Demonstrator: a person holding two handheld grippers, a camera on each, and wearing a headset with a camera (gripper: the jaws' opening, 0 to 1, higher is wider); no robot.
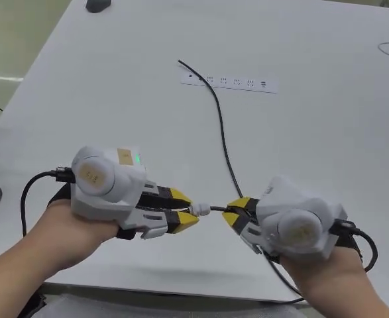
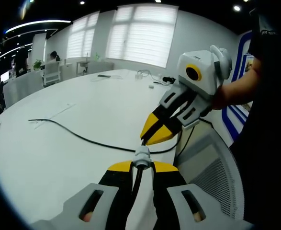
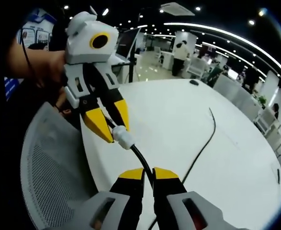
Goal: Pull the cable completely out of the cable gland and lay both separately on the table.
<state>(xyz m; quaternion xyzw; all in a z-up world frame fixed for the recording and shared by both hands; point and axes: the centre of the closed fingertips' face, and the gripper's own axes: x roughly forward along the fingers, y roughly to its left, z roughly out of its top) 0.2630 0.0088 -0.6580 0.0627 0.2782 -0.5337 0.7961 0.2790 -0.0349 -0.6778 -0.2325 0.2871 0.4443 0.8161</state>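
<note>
The left tongs (image 1: 189,212) clamp the gland (image 1: 201,210); the right tongs (image 1: 232,211) pinch the cable (image 1: 221,132) just beside it. A weak pinch could slip.

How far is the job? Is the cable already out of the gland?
Not yet. Done: the left gripper is shut on the cable gland, the right gripper on the cable. In hand: the pull; the cable still enters the gland. Left: free it and lay both on the table.
</note>
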